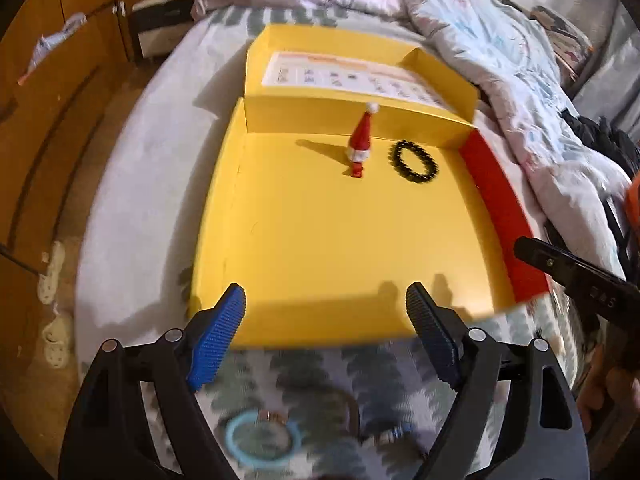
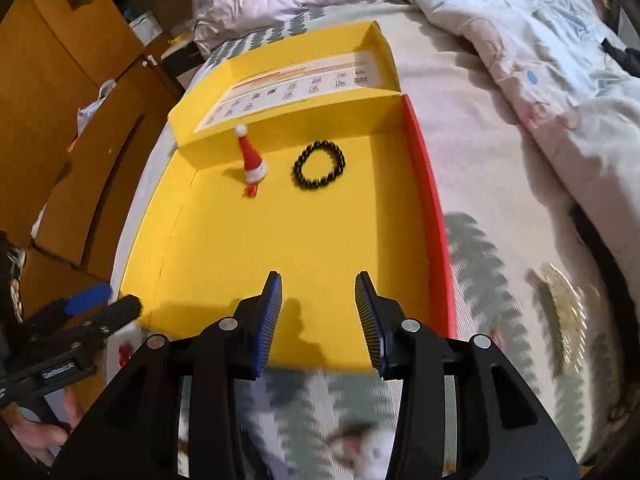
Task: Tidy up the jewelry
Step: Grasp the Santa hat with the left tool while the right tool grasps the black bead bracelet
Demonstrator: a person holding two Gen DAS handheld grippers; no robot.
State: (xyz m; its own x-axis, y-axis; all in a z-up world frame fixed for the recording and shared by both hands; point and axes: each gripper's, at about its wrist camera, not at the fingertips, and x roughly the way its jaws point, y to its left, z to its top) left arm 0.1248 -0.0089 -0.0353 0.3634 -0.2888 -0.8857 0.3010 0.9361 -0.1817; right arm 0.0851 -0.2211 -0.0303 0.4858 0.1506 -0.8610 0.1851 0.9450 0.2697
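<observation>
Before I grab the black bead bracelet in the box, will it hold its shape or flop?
The bracelet is a ring of separate round beads lying flat on the box floor, so it will probably sag into a loop when lifted by one side. The beads look glossy, so the pads may slip. Pushed, it should slide rather than roll.

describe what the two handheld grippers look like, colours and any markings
Both are black plastic frames with round silver pins at the joints and triangular cut-outs in the arms. The left gripper and right gripper each carry ribbed blue pads on their two fingers. Seen from the side, each body bears small pale lettering, too blurred to read.
</observation>
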